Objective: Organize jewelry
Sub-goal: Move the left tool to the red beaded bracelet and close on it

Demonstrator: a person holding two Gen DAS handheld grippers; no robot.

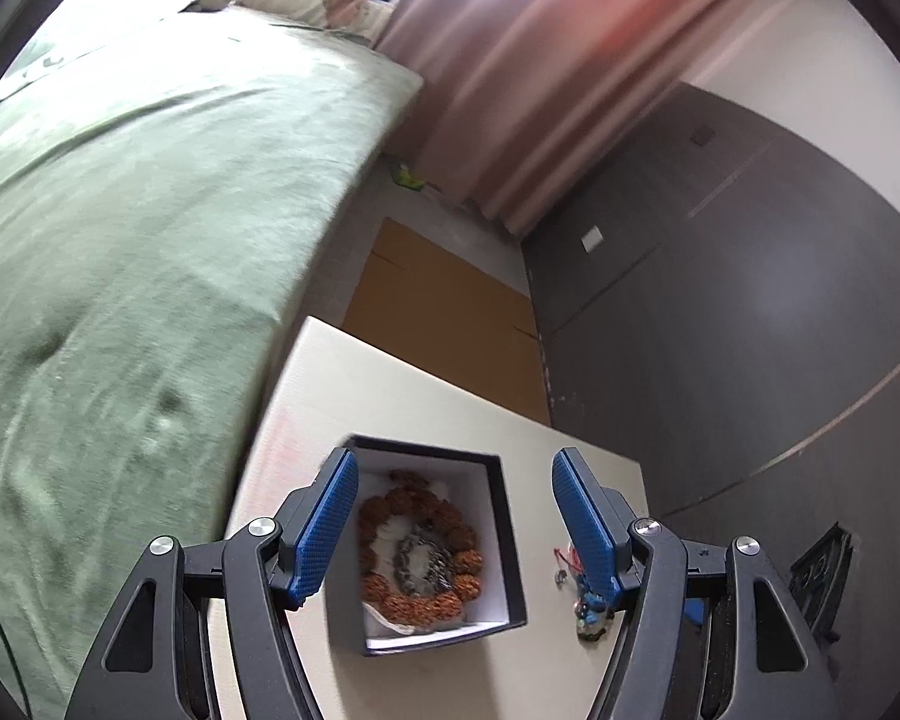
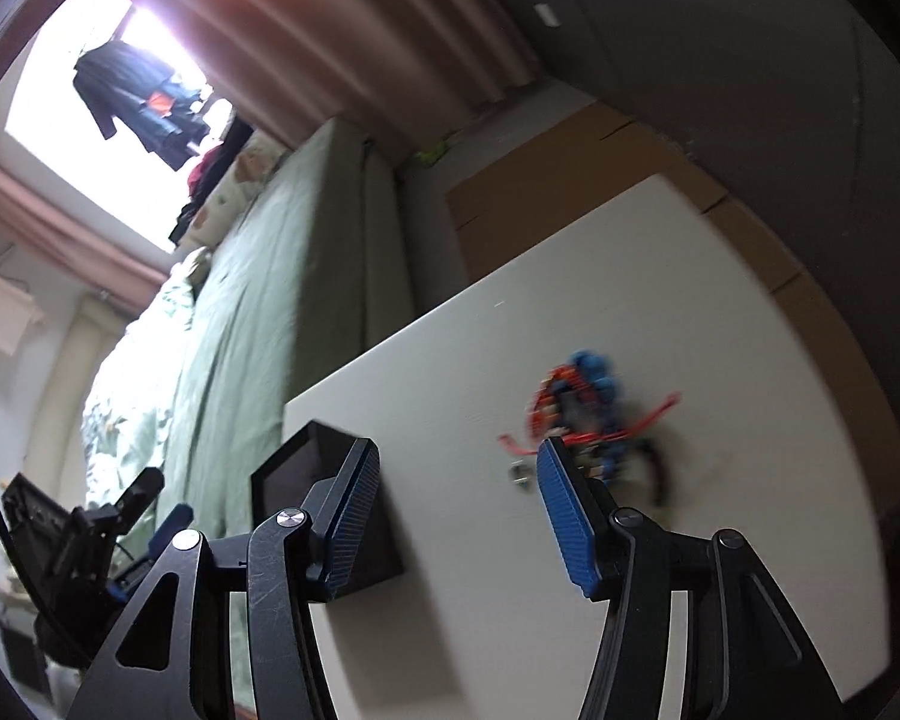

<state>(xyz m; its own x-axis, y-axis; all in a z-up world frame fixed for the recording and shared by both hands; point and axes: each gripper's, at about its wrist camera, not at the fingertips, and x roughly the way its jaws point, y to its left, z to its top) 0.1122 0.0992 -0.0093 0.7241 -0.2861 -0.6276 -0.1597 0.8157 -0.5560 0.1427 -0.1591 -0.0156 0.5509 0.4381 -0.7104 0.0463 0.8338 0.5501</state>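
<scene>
My left gripper and right gripper, both spread wide and empty. Black box holds russet bead bracelets; blue-red tangle lies right of it.

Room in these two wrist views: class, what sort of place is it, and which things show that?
Most likely a bedroom: a bed with a green blanket, pink curtains at a bright window, and a dark wardrobe beside the white table.

Left wrist view: looking steeply down, close over the open box on the white table.
Right wrist view: looking low across the table, tilted (blurred), toward the bed.
Shared: both are taking in box, beads, bed.
</scene>
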